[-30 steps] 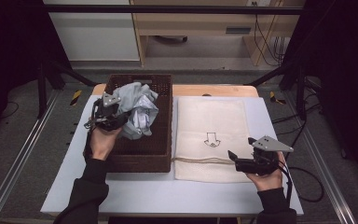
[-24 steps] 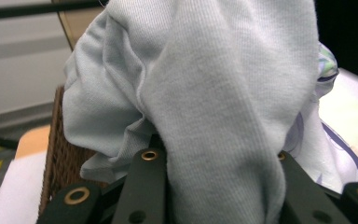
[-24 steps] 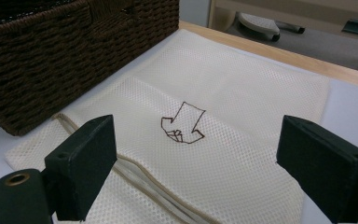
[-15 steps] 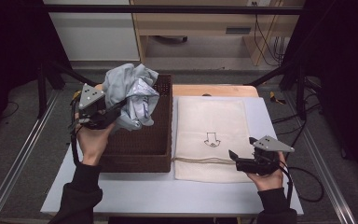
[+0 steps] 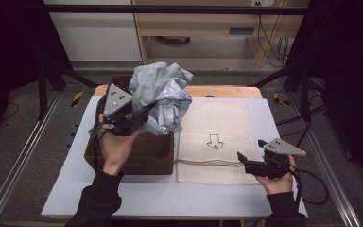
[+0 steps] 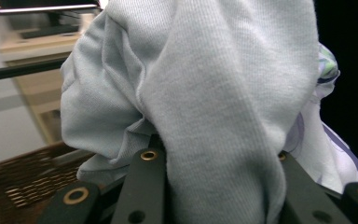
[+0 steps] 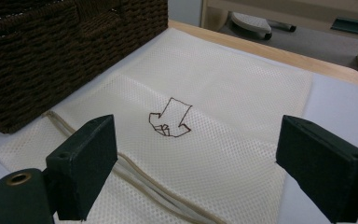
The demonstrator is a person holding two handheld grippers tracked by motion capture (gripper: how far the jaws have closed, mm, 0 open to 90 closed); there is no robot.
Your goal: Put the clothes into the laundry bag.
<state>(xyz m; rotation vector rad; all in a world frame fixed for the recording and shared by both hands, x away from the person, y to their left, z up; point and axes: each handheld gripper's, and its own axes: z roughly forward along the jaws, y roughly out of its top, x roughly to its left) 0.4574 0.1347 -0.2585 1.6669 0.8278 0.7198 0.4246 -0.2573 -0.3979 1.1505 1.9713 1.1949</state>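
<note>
The jaws of the left gripper are closed on a bundle of pale grey cloth; in the left gripper view the cloth is seen bulging between and over both black jaws, with a white piece bearing dark stripes tucked at its side. The bundle is held in the air above the far end of a dark wicker basket, clear of its rim. The gripper is carried by the left hand, raised over the basket. The jaws of the right gripper are set wide apart, and nothing is held between them. They are aimed low across a cream mesh bag, which is laid flat on the white table just beside the basket. A small brown arrow mark is seen on the bag between the two jaws, and the basket wall is seen beyond it. The right gripper is held by the right hand near the table's near edge.
</note>
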